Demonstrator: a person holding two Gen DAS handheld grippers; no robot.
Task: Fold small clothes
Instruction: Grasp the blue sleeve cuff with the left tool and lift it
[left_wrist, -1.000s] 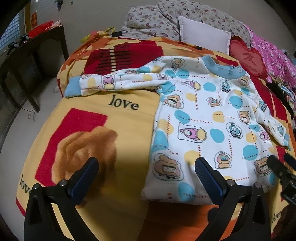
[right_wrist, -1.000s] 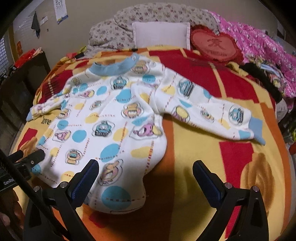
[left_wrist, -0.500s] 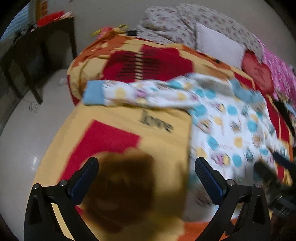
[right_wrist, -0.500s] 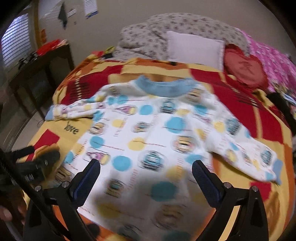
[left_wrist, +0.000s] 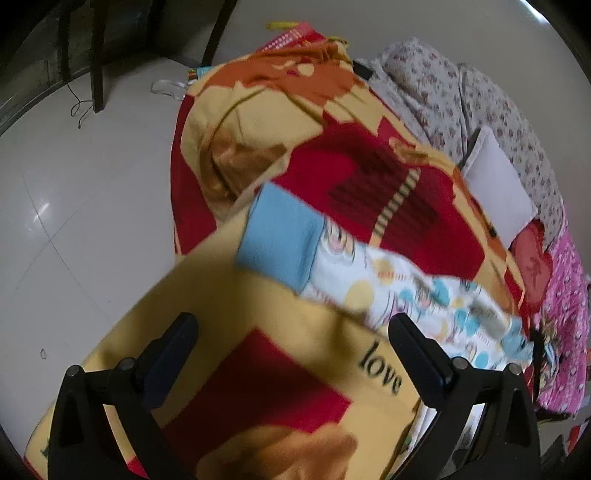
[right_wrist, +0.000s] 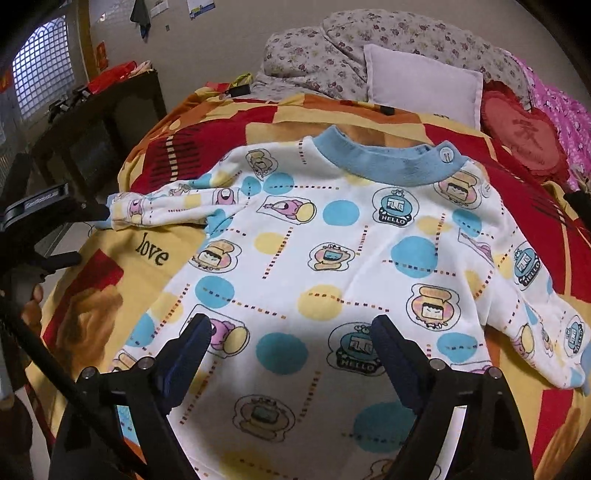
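Note:
A small white children's top (right_wrist: 332, 266) with blue and yellow dots, cartoon prints and a blue collar lies spread flat on the bed blanket (right_wrist: 122, 266). Its left sleeve (left_wrist: 369, 280) with a blue cuff (left_wrist: 280, 240) stretches out sideways. My left gripper (left_wrist: 291, 343) is open and empty, just short of that cuff; it also shows at the left edge of the right wrist view (right_wrist: 55, 206), near the sleeve end. My right gripper (right_wrist: 291, 343) is open and empty above the lower body of the top. The right sleeve (right_wrist: 546, 325) lies out to the right.
The blanket is orange, red and yellow with the word "love" (right_wrist: 151, 251). A white pillow (right_wrist: 421, 85), a floral quilt (right_wrist: 325, 40) and a red heart cushion (right_wrist: 524, 136) lie at the head of the bed. A dark table (right_wrist: 99, 122) stands left, beside tiled floor (left_wrist: 74, 206).
My left gripper has swung left and forward from the hem to the left sleeve cuff. My right gripper has moved left from the right side to over the middle of the top.

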